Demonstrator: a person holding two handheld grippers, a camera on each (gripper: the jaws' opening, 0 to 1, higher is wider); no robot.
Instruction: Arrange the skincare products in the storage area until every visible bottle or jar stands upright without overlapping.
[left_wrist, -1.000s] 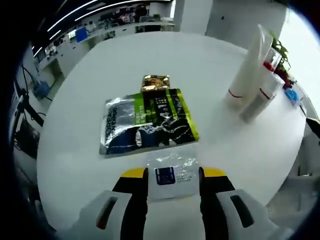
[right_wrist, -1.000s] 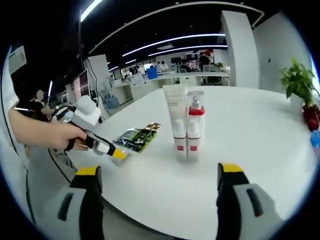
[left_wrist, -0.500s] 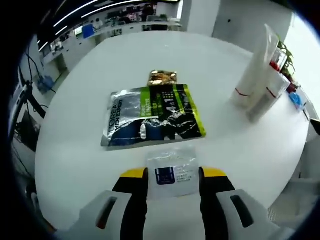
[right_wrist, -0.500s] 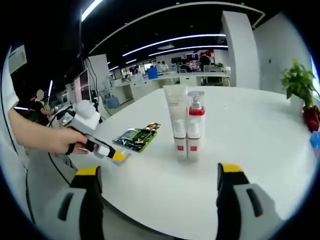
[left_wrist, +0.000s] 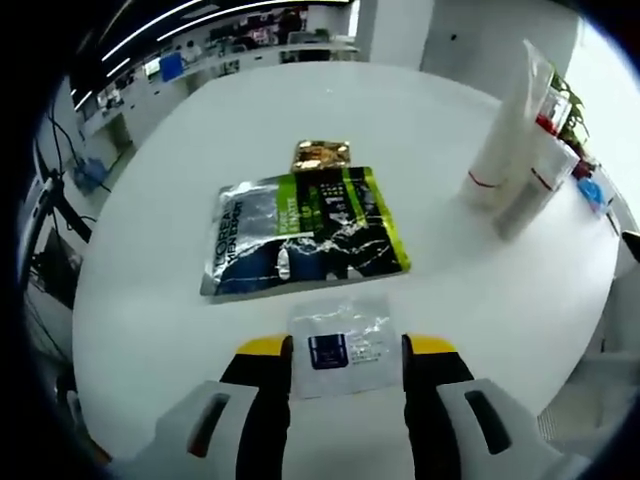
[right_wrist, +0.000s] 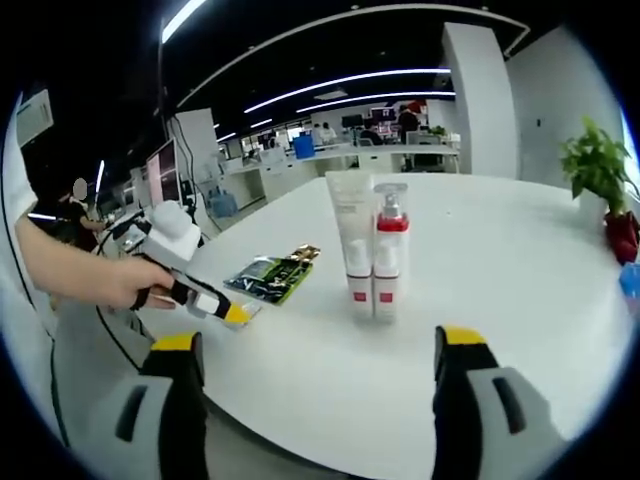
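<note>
On a round white desk (left_wrist: 180, 300), the left gripper (left_wrist: 345, 350) holds its yellow-tipped fingers (left_wrist: 262, 350) spread either side of a small clear sachet (left_wrist: 340, 343) with a dark blue label, its print too small to read. Just beyond lies a flat green-and-silver pouch (left_wrist: 300, 232) marked "L'OREAL", a gold packet (left_wrist: 320, 155) at its far edge. A white tube (right_wrist: 350, 240) and a red-banded pump bottle (right_wrist: 388, 250) stand upright, touching, ahead of the right gripper (right_wrist: 315, 350), whose fingers (right_wrist: 460, 340) are spread wide on nothing.
</note>
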